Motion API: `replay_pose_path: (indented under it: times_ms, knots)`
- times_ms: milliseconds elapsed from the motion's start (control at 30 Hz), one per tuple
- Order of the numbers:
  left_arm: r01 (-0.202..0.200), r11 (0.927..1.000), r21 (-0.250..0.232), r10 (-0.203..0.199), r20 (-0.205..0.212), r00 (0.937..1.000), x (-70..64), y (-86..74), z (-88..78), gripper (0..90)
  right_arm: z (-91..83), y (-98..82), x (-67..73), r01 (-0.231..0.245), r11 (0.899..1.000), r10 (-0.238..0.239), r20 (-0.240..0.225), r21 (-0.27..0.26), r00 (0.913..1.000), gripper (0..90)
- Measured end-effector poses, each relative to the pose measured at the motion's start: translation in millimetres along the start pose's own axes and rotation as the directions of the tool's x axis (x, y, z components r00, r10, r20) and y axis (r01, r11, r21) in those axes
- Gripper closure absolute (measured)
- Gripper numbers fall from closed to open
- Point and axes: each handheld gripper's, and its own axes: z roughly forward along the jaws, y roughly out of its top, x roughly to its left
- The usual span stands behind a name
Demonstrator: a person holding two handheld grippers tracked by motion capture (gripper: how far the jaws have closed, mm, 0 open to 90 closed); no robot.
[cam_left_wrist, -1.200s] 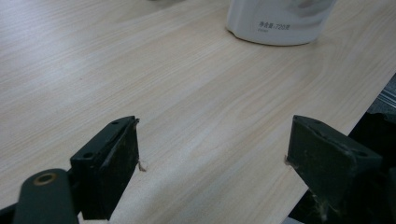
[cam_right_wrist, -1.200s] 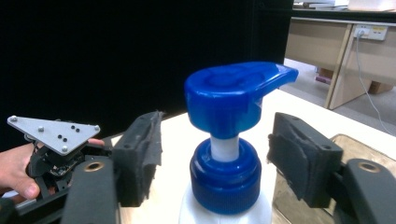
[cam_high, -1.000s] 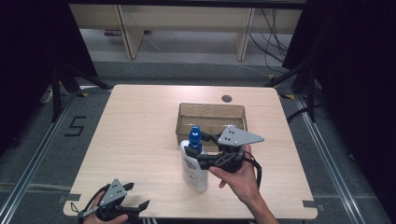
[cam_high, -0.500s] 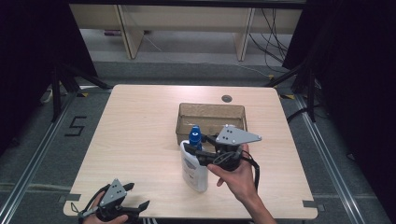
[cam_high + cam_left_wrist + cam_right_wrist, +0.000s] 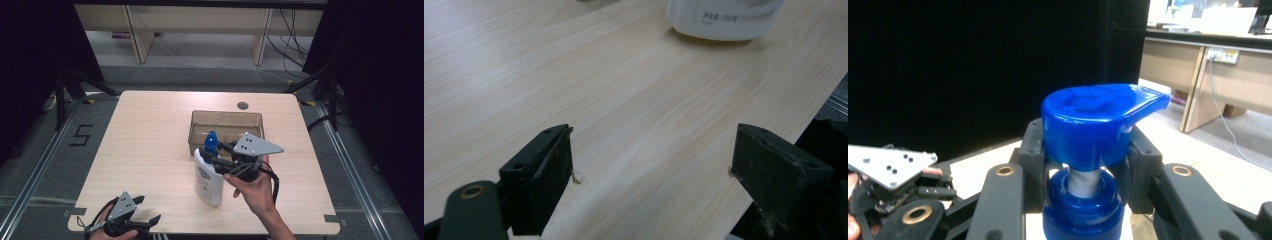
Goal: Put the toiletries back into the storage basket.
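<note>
One pump bottle (image 5: 208, 175), one box (image 5: 226, 122), two grippers.

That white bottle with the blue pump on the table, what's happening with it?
A person sits at a wooden table with a hand-held gripper in each hand. The right gripper has just closed its jaws around the neck of the white bottle, right under the blue pump. The bottle stands upright in front of a brown tray. The left gripper rests near the table's front edge, jaws open, holding nothing.
</note>
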Motion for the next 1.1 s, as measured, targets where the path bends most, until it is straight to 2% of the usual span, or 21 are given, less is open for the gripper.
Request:
replay_pose_path:
  times_ms: [100, 133, 167, 267, 300, 333, 400, 433, 467, 533, 567, 633, 667, 700, 733, 767, 800, 833, 900, 933, 1100]
  knots:
    - [-0.005, 1.0000, 0.000, 0.005, -0.004, 1.0000, -0.7, 0.6, -0.2, 16.1, -2.6, 11.4, -0.1, 0.016, 0.999, -0.016, 0.005, -0.030, 0.9999, 61.8]
    - [-0.025, 0.9995, 0.020, 0.025, -0.001, 0.9997, 0.3, 0.3, -0.9, 16.1, -2.9, 12.8, 0.1, 0.010, 1.000, -0.010, 0.003, -0.026, 0.9999, 61.8]
    - [-0.008, 0.9999, 0.008, 0.008, 0.000, 1.0000, -1.4, -0.8, 0.4, 16.1, -3.3, 15.2, -1.3, 0.023, 0.999, -0.022, 0.014, -0.032, 0.9997, 61.9]
    - [-0.005, 1.0000, 0.007, 0.005, 0.004, 1.0000, -1.8, -1.1, 0.1, 16.1, -3.9, 17.7, -4.5, 0.037, 0.998, -0.036, 0.029, -0.042, 0.9989, 61.8]
    - [-0.007, 1.0000, 0.003, 0.007, 0.010, 0.9999, -0.9, -0.5, -0.3, 16.1, -4.8, 19.1, -6.7, 0.008, 0.999, -0.007, 0.029, -0.037, 0.9996, 61.8]
    - [-0.006, 1.0000, 0.000, 0.006, 0.008, 0.9999, -1.1, -0.5, -0.3, 16.1, -4.4, 19.5, -8.0, 0.008, 0.999, -0.006, 0.028, -0.050, 0.9996, 61.8]
    - [0.001, 1.0000, -0.006, -0.001, 0.012, 0.9999, -1.7, -0.1, 0.3, 16.1, -5.6, 20.6, -10.4, -0.022, 0.999, 0.023, 0.025, -0.038, 0.9994, 61.9]
    - [0.000, 1.0000, -0.005, 0.000, 0.012, 0.9999, -1.7, -0.1, 0.5, 16.1, -5.5, 21.5, -13.0, -0.005, 0.999, 0.006, 0.032, -0.045, 0.9995, 61.8]
    - [-0.005, 1.0000, 0.000, 0.005, 0.010, 0.9999, -1.6, -0.2, 0.2, 16.1, -4.7, 21.7, -13.8, -0.017, 0.999, 0.018, 0.022, -0.049, 0.9996, 61.8]
    - [-0.006, 1.0000, 0.002, 0.006, 0.009, 0.9999, -1.2, -0.4, 0.1, 16.1, -4.6, 23.2, -18.0, -0.007, 0.998, 0.010, 0.038, -0.062, 0.9992, 61.8]
    - [-0.006, 1.0000, 0.002, 0.006, 0.012, 0.9999, -0.6, -0.4, 0.0, 16.1, -5.8, 24.2, -18.3, -0.028, 0.999, 0.030, 0.036, -0.045, 0.9989, 61.8]
    - [-0.007, 1.0000, 0.001, 0.007, 0.012, 0.9999, -0.6, -0.5, 0.0, 16.1, -5.2, 25.5, -21.4, -0.027, 0.998, 0.030, 0.036, -0.060, 0.9989, 61.8]
    - [-0.006, 1.0000, 0.000, 0.006, 0.012, 0.9999, -0.9, -0.5, 0.0, 16.1, -5.9, 26.4, -23.1, -0.013, 0.998, 0.017, 0.053, -0.057, 0.9985, 61.8]
    - [-0.006, 1.0000, 0.000, 0.006, 0.012, 0.9999, -0.9, -0.4, 0.0, 16.0, -5.6, 27.1, -24.2, -0.020, 0.998, 0.023, 0.044, -0.058, 0.9988, 61.8]
    - [-0.006, 1.0000, -0.001, 0.006, 0.012, 0.9999, -0.7, -0.5, 0.0, 16.1, -6.3, 27.9, -25.2, -0.026, 0.998, 0.029, 0.057, -0.053, 0.9979, 61.8]
    - [-0.007, 1.0000, 0.000, 0.007, 0.012, 0.9999, -0.5, -0.6, 0.0, 16.1, -5.7, 28.6, -27.8, -0.013, 0.998, 0.017, 0.057, -0.065, 0.9982, 61.8]
    - [-0.006, 1.0000, 0.000, 0.006, 0.011, 0.9999, -0.5, -0.7, -0.2, 16.1, -6.1, 29.5, -29.2, -0.020, 0.998, 0.024, 0.061, -0.058, 0.9979, 61.8]
    - [0.001, 1.0000, -0.005, -0.001, 0.009, 1.0000, -0.8, -0.8, -0.2, 16.1, -5.8, 30.3, -31.7, 0.000, 0.998, 0.005, 0.070, -0.069, 0.9975, 61.8]
    - [-0.007, 1.0000, 0.004, 0.007, 0.002, 1.0000, 0.3, -0.9, -1.1, 16.0, -6.7, 32.0, -35.8, -0.025, 0.997, 0.029, 0.067, -0.068, 0.9973, 61.8]
    - [-0.007, 1.0000, 0.004, 0.007, 0.002, 1.0000, 0.6, -0.9, -0.9, 16.1, -7.1, 32.8, -38.2, -0.016, 0.997, 0.022, 0.082, -0.072, 0.9964, 61.8]
    - [-0.004, 1.0000, -0.009, 0.004, 0.012, 0.9999, -0.4, -1.2, 0.4, 16.1, -8.6, 43.8, -48.9, -0.014, 0.996, 0.023, 0.101, -0.092, 0.9946, 61.9]
